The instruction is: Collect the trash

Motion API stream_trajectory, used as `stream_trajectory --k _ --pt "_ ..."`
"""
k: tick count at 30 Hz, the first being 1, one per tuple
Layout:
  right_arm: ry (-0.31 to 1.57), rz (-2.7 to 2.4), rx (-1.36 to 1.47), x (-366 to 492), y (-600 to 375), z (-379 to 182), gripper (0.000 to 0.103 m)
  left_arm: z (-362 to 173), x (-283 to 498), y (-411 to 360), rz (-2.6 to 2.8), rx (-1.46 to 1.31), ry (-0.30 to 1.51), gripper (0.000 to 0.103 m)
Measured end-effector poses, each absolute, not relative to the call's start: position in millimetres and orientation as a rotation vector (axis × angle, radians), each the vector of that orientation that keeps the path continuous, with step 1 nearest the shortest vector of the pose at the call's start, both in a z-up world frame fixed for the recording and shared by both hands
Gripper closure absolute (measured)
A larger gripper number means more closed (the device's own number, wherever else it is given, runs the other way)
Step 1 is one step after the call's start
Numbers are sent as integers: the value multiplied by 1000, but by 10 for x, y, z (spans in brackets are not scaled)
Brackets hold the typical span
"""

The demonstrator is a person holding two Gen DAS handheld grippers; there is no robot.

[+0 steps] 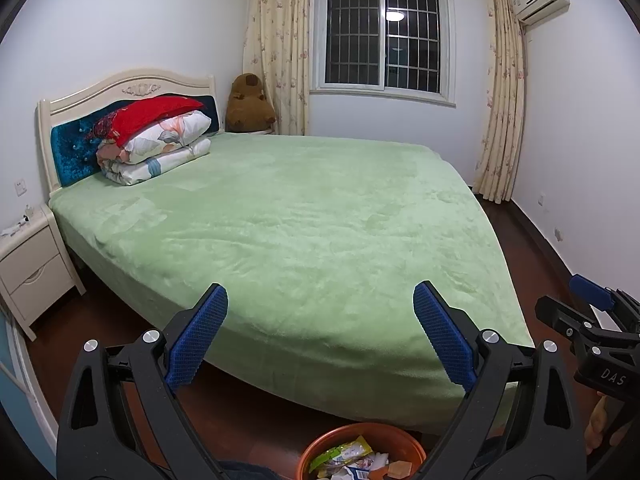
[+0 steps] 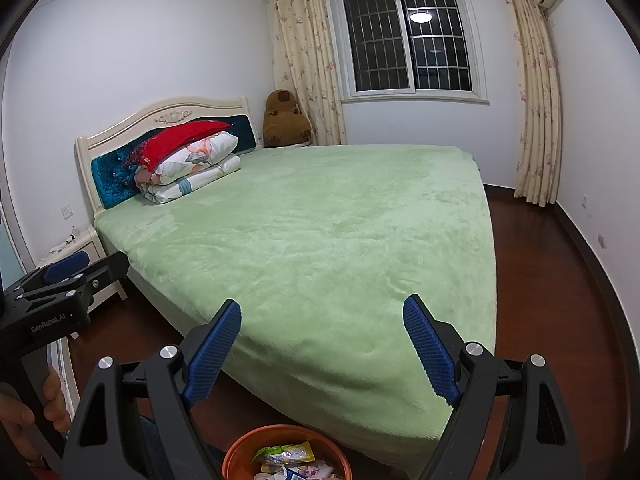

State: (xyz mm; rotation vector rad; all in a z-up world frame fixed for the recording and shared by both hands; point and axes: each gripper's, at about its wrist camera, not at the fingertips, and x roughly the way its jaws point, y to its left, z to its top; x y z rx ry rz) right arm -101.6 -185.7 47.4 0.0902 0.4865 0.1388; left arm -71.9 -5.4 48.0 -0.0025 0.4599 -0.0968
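Left gripper (image 1: 320, 332): black frame, 2 blue ribbed pads spread wide, nothing between them; held above the corner of the bed.
Right gripper (image 2: 322, 350): same build, its 2 blue pads (image 2: 430, 350) also standing wide apart and empty; it shows at the right edge of the left wrist view.
Trash: crumpled wrappers (image 2: 286, 454), 1 green-and-yellow plastic packet on top, white and blue printed scraps under it, plus a pale orange piece (image 1: 400, 469) seen in the left wrist view.
Container: round orange plastic basin (image 1: 320, 444), on the floor directly below and between each gripper's fingers, just beside the bed corner; only its far half is in view.
Bed: large mattress under a pale green fleece cover (image 1: 288, 232), bare of litter, stretching ahead of both grippers.
Bedding: folded floral quilts with a red pillow (image 2: 180, 142) on top, far ahead to the left against the cream and blue headboard.
Floor: dark red-brown wood (image 2: 560, 300).
Hand: a person's fingers (image 2: 52, 400) wrap the left gripper's handle.
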Motion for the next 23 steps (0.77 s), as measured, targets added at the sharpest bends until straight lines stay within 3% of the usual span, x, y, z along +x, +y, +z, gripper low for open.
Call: stream_trajectory --k 23 --pt "493 139 92 -1017 -1872 448 21 489 -714 -39 -112 -1 459 11"
